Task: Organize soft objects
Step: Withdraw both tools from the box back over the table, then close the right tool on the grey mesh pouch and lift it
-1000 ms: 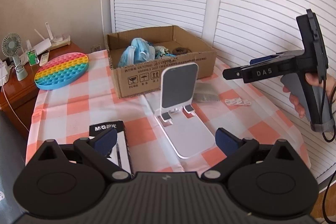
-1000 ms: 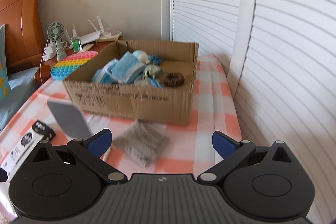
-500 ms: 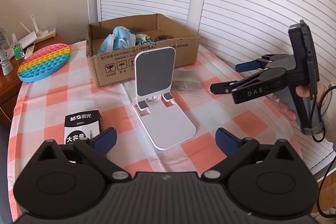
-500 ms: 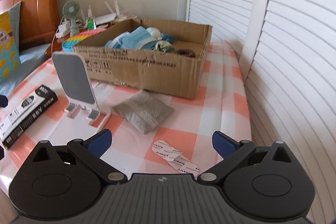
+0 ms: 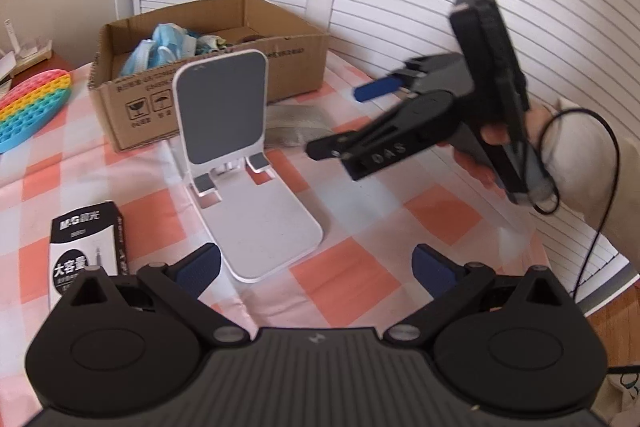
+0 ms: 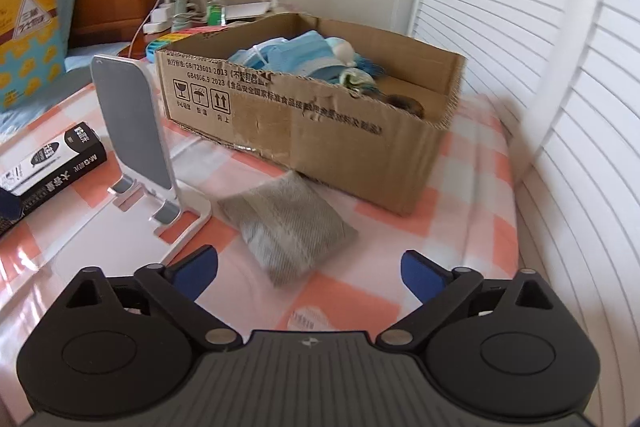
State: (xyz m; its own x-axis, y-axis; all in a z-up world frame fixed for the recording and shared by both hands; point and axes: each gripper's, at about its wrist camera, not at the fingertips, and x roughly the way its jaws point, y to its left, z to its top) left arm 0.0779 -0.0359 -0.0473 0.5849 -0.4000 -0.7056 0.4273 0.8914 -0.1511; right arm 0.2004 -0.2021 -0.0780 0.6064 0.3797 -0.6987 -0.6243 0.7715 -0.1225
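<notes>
In the left wrist view, the left hand-held gripper (image 5: 316, 267) hangs with jaws wide and nothing between them, above the white phone stand (image 5: 236, 163) on the checked counter (image 5: 400, 223). The grey pouch (image 5: 296, 125) lies half hidden behind that stand, just in front of the cardboard box (image 5: 208, 67), and the right hand-held gripper (image 5: 344, 125) reaches in over it, held by a hand (image 5: 496, 151). A black pen box (image 5: 86, 243) lies near the left jaw, and a rainbow pop mat (image 5: 28, 115) sits at the far left edge. In the right wrist view, the right hand-held gripper (image 6: 310, 267) is spread wide and empty; its jaws have just been narrowing a little, with only bare cloth between them and the grey pouch (image 6: 288, 223) just ahead of the tips. The pouch looks like light woven fabric, limp and compressible, likely to sag and fold when lifted, so a pinch across its plump middle or its near corner should hold better than a thin hem. It touches or nearly touches the cardboard box (image 6: 320, 123) at its far corner, and the phone stand (image 6: 140, 147) stands just beside it on the left, so the freer approach is from the near and right side. The box already holds blue face masks (image 6: 288, 59), with open floor toward its right end. A small sticker (image 6: 308, 319) lies under the gripper.
</notes>
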